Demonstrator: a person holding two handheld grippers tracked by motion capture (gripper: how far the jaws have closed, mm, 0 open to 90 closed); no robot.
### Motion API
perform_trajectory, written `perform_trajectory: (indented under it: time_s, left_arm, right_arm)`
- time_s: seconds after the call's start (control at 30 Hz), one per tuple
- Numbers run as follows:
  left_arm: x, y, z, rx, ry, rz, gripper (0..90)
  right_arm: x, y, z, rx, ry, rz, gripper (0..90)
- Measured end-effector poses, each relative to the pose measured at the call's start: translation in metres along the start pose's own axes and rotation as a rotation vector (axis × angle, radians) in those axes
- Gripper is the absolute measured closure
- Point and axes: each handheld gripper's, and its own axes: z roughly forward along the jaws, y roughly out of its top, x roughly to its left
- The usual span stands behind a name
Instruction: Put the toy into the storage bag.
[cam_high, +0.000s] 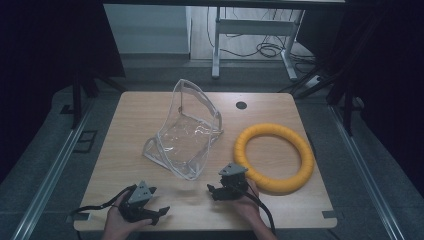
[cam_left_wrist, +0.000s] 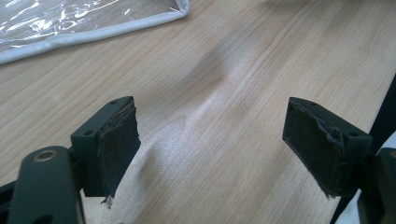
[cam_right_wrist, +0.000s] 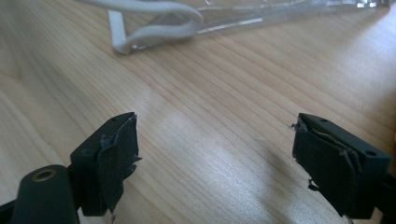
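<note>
High overview; gripper cameras near table (cam_high: 280, 107)

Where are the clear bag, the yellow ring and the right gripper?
clear bag (cam_high: 187, 135), high view, on its transparent front panel.
yellow ring (cam_high: 274, 159), high view, on its near rim.
right gripper (cam_right_wrist: 215, 158), right gripper view, midway between its open fingers.

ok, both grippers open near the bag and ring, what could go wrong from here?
1. The clear bag stands half-open and floppy; a one-sided pinch by the left gripper could likely tip or collapse it.
2. The ring looks wider than the bag's mouth, so it may snag there.
3. The right gripper sits right beside the ring and could nudge it toward the table edge.
</note>
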Motion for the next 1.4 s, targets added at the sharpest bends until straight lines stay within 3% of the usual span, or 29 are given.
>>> perform_trajectory:
  time_s: [0.3,0.5,0.77,1.13,1.2,1.4]
  left_arm:
    - [-0.001,-0.001,0.000,-0.001,-0.002,-0.001,18.4]
    - [-0.001,0.000,0.001,0.004,-0.007,-0.002,18.4]
    - [-0.002,0.000,0.000,0.002,-0.010,-0.008,18.4]
    - [-0.002,-0.001,0.001,0.009,-0.009,-0.008,18.4]
    - [-0.002,0.000,0.001,0.008,-0.013,-0.015,18.4]
    - [0.001,0.002,-0.003,0.001,-0.007,-0.028,18.4]
  right_arm:
    - [-0.001,0.002,-0.012,-0.069,0.055,0.020,17.1]
    - [-0.004,0.003,-0.015,-0.086,0.076,0.037,17.4]
    - [-0.005,0.006,-0.024,-0.101,0.106,-0.008,24.7]
    - [-0.009,0.007,-0.035,-0.113,0.131,-0.007,23.5]
    - [-0.008,0.008,-0.041,-0.110,0.132,-0.038,22.9]
    - [-0.010,0.012,-0.054,-0.118,0.146,-0.065,25.5]
